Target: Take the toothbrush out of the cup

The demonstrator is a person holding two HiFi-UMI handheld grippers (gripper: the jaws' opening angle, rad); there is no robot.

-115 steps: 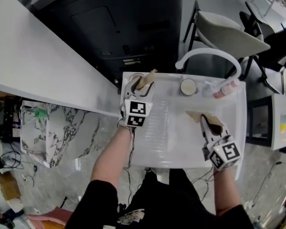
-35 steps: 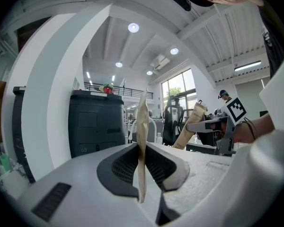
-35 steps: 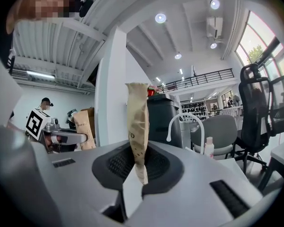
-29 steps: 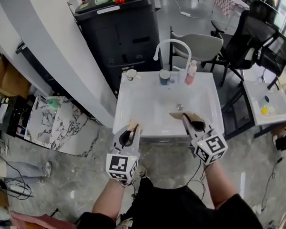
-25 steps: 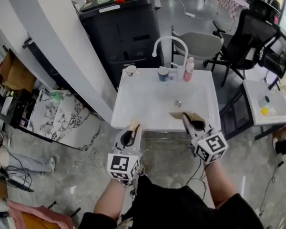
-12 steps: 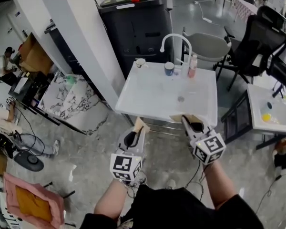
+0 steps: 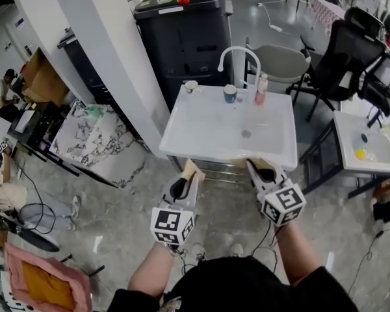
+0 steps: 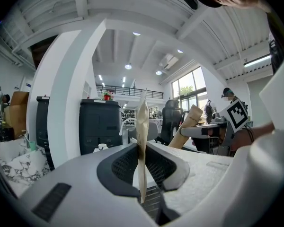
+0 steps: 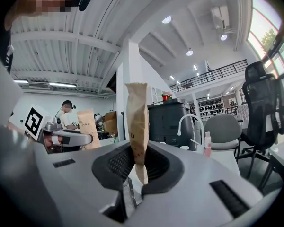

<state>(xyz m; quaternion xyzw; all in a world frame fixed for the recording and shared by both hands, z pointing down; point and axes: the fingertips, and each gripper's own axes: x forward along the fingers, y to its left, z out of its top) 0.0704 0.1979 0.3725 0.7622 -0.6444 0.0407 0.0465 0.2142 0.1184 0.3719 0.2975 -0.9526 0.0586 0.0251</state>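
Nearest you, both tools hang over the bare floor [image 7: 117, 200], short of the sink. The left gripper [image 7: 192, 169] has its 2 tan jaws pressed flat together with nothing between them. The right gripper [image 7: 257, 166] is the same: jaws together and empty. Its tip sits just at the sink's front edge in the head view.

Beyond them is the white sink [image 7: 182, 132], its basin bare except for the drain. Along its back ledge stand 3 things: a small white cup [image 7: 191, 86] at the back left corner, a blue cup [image 7: 231, 94] just beside the foot of the faucet [image 7: 237, 51], and a pink bottle [image 7: 262, 88] to the right of that. From this far I cannot make out the toothbrush, nor which of the 2 cups holds it; the blue cup by the faucet looks the likelier.

Expect the toothbrush to be light and stiff, with a thin, smooth plastic handle that may be wet and slippery. Spread 1 set of jaws before you reach in, and take the handle well above the cup's rim, across its flatter sides, not by the bristles. The cup is probably light too and could tip or drag as you lift, so draw the brush straight up along its own lean. Your other jaws can steady the cup's wall, but mind the faucet and bottle crowding it.
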